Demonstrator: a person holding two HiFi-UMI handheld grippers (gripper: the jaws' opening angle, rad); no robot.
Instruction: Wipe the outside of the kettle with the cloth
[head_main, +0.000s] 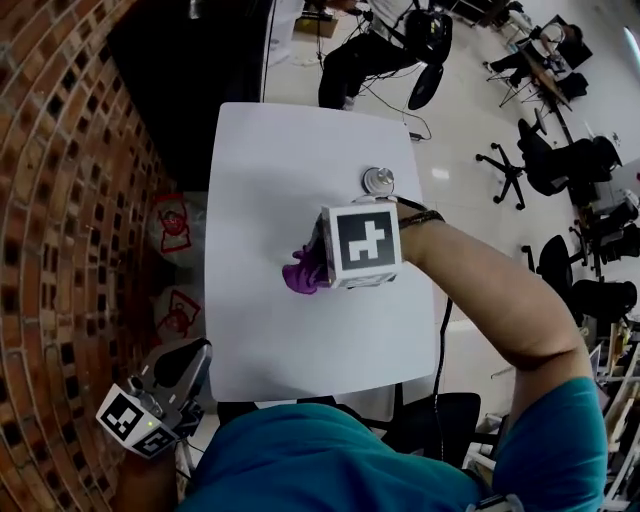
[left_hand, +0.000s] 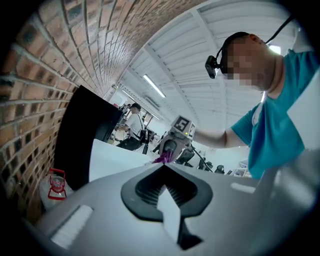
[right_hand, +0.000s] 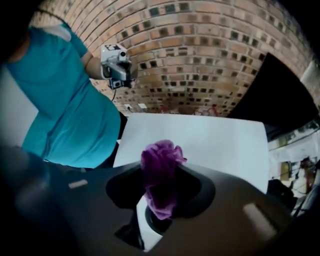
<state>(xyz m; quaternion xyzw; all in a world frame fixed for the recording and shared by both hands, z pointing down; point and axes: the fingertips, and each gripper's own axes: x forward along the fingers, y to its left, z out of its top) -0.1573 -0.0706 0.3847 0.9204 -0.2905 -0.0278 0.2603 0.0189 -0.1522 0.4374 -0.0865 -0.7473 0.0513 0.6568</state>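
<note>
The desk (head_main: 250, 340) lies before the person, with a brick wall (head_main: 60, 200) along its left. The kettle (head_main: 378, 181) stands on the desk's far right part. The right tongs (head_main: 316, 264) hang over the desk's middle, nearer than the kettle, with the cloth (head_main: 300, 275) between them. The left tongs (head_main: 185, 368) are off the desk, by its near left corner. Chairs (head_main: 560, 160) stand to the right

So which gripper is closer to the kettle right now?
Right. The right gripper, shut on the cloth, is over the table just short of the kettle; the left gripper hangs off the table's near-left corner.
</note>
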